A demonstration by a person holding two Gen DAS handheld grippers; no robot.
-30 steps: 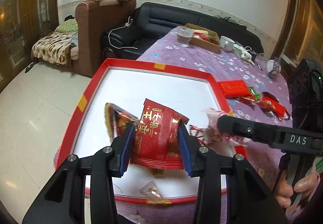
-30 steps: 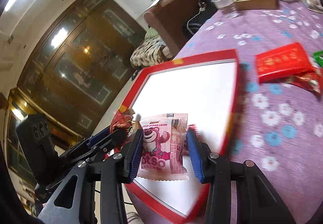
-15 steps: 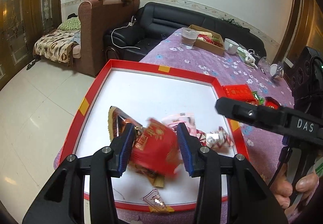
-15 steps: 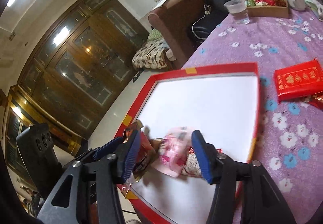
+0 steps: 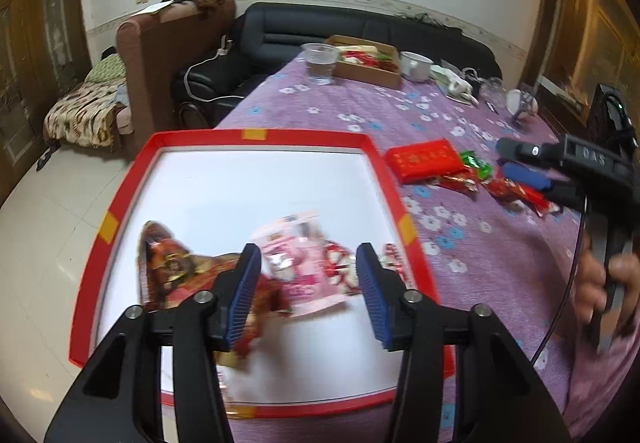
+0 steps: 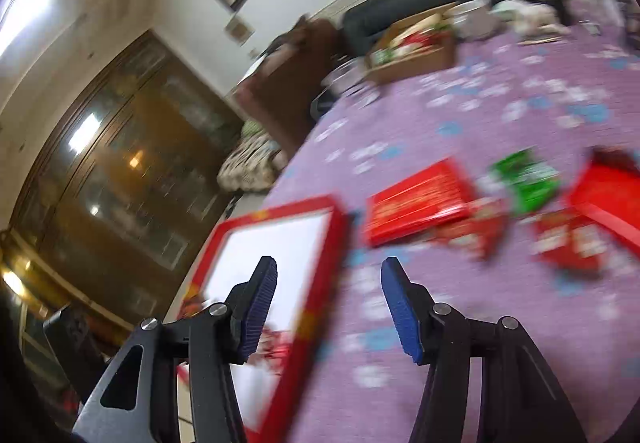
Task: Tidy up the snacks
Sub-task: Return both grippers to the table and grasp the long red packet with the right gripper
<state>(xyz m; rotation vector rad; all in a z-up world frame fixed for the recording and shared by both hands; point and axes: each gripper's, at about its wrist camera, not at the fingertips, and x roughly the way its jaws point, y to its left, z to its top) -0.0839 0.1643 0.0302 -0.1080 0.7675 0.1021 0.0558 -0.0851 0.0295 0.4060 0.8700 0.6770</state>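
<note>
A red-rimmed white tray (image 5: pixel 256 135) (image 6: pixel 340 227) lies on the purple flowered tablecloth. In it lie a pink snack bag (image 5: pixel 298 263), a red packet (image 5: pixel 264 299), a dark brown packet (image 5: pixel 164 263) and small red-white candies (image 5: pixel 340 267). My left gripper (image 5: pixel 308 295) hovers over the tray's near part, its jaws opening, with nothing pressed between the pads. My right gripper (image 6: pixel 328 307) (image 5: pixel 520 163) is open and empty above the tray's right rim and the cloth. Right of the tray lie a flat red packet (image 5: pixel 424 159) (image 6: pixel 416 203), a green packet (image 5: pixel 474 163) (image 6: pixel 524 179) and more red snacks (image 5: pixel 516 191) (image 6: pixel 568 239).
At the table's far end stand a clear cup (image 5: pixel 320 61), a cardboard box of snacks (image 5: pixel 368 63) (image 6: pixel 412 47) and a white cup (image 5: pixel 416 65). A black sofa (image 5: pixel 360 27) and a brown armchair (image 5: pixel 168 55) stand beyond. A person's hand (image 5: pixel 616 283) grips the right handle.
The left gripper let go of the red packet, which now lies in the tray. The right gripper dropped the pink bag into the tray and swung right, over the cloth.
</note>
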